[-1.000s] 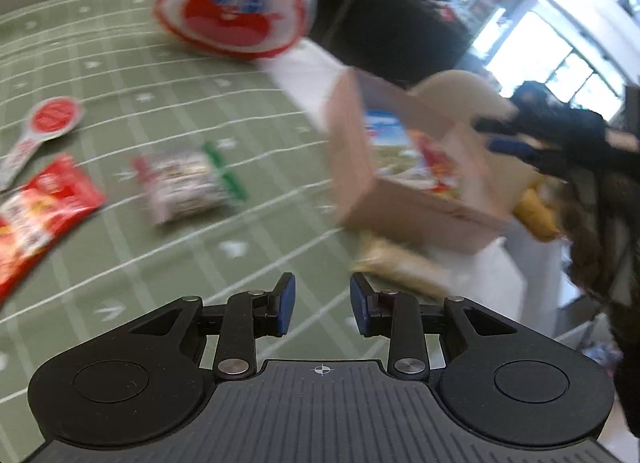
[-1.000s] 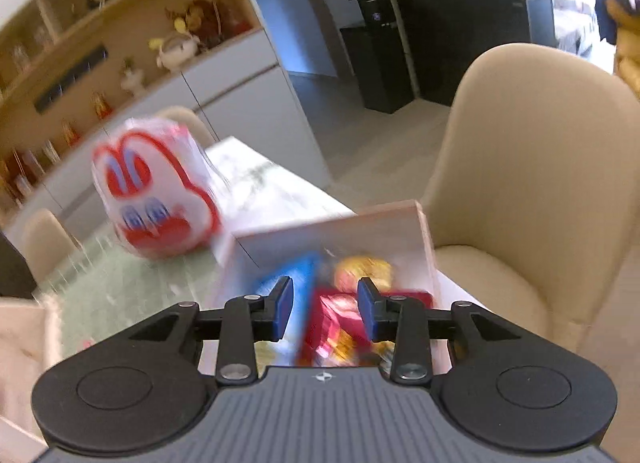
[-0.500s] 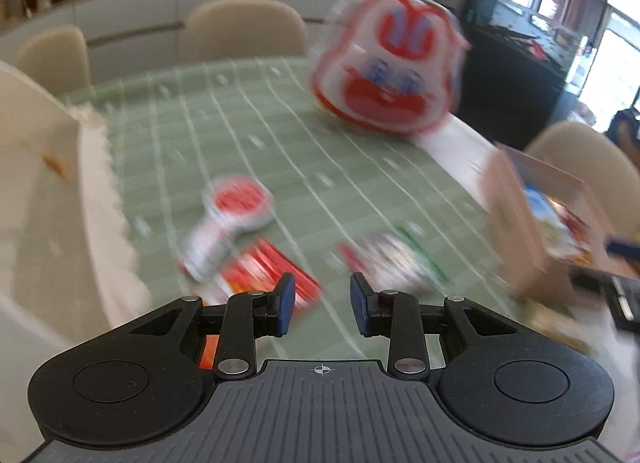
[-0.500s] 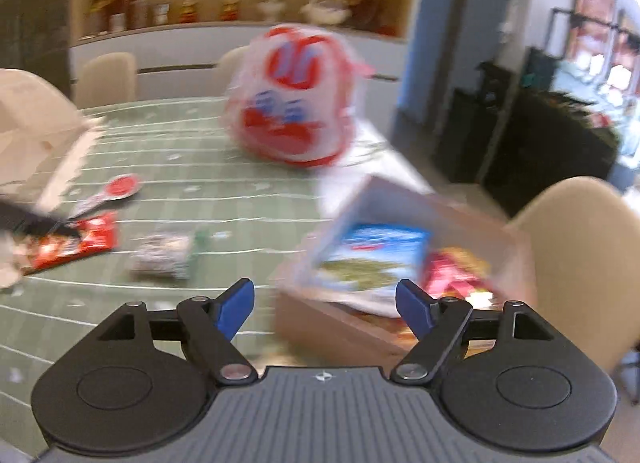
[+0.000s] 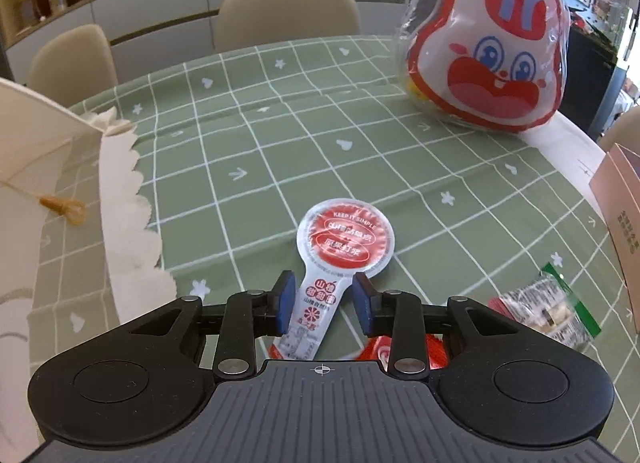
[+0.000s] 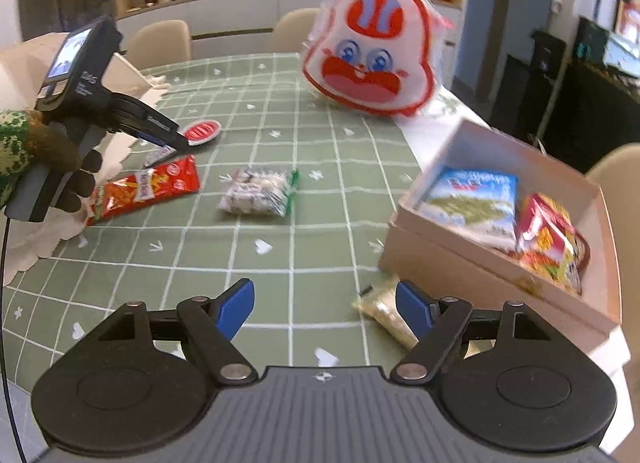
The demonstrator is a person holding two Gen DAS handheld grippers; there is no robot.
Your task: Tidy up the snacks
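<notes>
left gripper straddling paddle snack, right gripper wide open by the box

left gripper point(image 5: 323, 305): jaws have just been opening, now parted on either side of the handle of the paddle-shaped snack pack point(image 5: 340, 259). pads look clear of the handle, no grip.

right gripper point(image 6: 325, 313): jaws have just been opening and stand spread wide, nothing between them, over the green checked tabletop point(image 6: 280, 247). a small yellowish packet point(image 6: 384, 309) sits just beside its right finger.

landmark = pink box point(image 6: 472, 263) near the tabletop's right edge. inside it: blue-and-white pack point(image 6: 474, 205), red-and-yellow pack point(image 6: 548, 241). left of the box: clear packet with green edge point(image 6: 260, 193), further left the red chip bag point(image 6: 148, 191), then the paddle pack. behind the box: rabbit-face bag point(image 6: 370, 51).
</notes>
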